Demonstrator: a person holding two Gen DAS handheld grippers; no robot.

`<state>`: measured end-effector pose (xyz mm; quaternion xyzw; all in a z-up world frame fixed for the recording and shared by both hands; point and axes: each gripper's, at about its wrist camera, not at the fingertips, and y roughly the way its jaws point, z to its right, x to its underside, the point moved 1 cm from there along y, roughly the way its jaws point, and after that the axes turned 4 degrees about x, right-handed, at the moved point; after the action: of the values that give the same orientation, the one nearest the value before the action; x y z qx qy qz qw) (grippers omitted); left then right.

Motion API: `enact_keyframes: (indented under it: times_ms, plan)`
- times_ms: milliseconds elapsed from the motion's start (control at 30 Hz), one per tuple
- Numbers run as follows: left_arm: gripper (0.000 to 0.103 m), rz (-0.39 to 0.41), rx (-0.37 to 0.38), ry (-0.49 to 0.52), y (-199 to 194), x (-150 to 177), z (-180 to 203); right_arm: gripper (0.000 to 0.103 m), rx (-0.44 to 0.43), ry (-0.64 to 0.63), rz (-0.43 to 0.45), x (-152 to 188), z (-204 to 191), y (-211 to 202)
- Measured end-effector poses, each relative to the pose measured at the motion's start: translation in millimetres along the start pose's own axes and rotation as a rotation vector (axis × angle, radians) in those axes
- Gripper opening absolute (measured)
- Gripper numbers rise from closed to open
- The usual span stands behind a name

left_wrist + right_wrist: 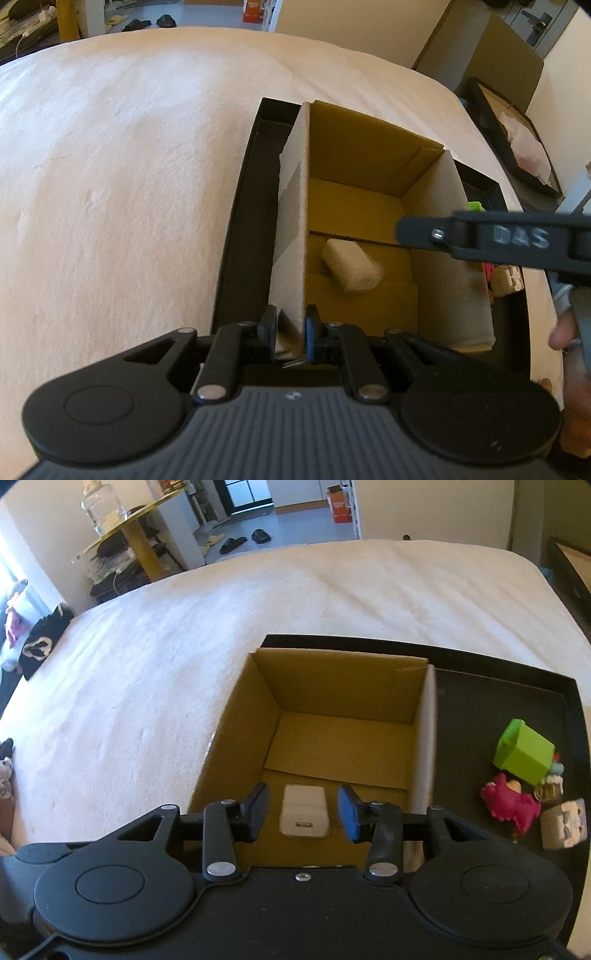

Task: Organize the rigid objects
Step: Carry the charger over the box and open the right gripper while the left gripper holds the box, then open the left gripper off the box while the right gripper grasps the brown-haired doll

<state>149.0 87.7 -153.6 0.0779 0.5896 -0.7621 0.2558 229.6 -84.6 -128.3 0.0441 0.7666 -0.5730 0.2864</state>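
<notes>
Inside the cardboard box (332,701) on the bed, the white charger (304,816) lies released between the spread right gripper (303,812), while the left gripper (291,328) pinches the box wall, so next comes probably a toy (511,806) from the black tray (517,672).

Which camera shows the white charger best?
The right wrist view: the white charger lies in the cardboard box between open fingers, USB port visible. The left wrist view shows it blurrier, port hidden.

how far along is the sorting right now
Done: the white USB charger block lies in the brown cardboard box. In hand: left gripper pinches the box wall; right gripper is open above the charger. Left: green cube, pink plush toy, small figures on the black tray.
</notes>
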Motion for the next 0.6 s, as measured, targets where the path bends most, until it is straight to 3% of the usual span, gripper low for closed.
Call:
enact_keyframes:
  times_ms: [167, 233, 300, 400, 600]
  plan:
    - [0.019, 0.001, -0.026, 0.007, -0.8, 0.0, 2.4, 0.056, 0.002, 0.027, 0.023, 9.9, 20.8, -17.7]
    - [0.024, 0.0, -0.04, -0.004, -1.2, 0.1, 1.9, 0.058, 0.005, 0.038, 0.032, 15.1, 31.1, -25.2]
    - [0.04, 0.003, -0.06, -0.016, -2.3, 0.2, 1.3, 0.058, 0.012, 0.05, 0.042, 20.7, 41.0, -31.9]
    - [0.052, 0.016, -0.067, -0.02, -5.0, 0.0, 1.4, 0.059, 0.01, 0.064, 0.049, 27.1, 53.9, -37.9]
    - [0.062, 0.04, -0.065, -0.016, -11.8, 1.9, 4.1, 0.065, 0.038, 0.108, 0.056, 39.8, 80.8, -42.1]
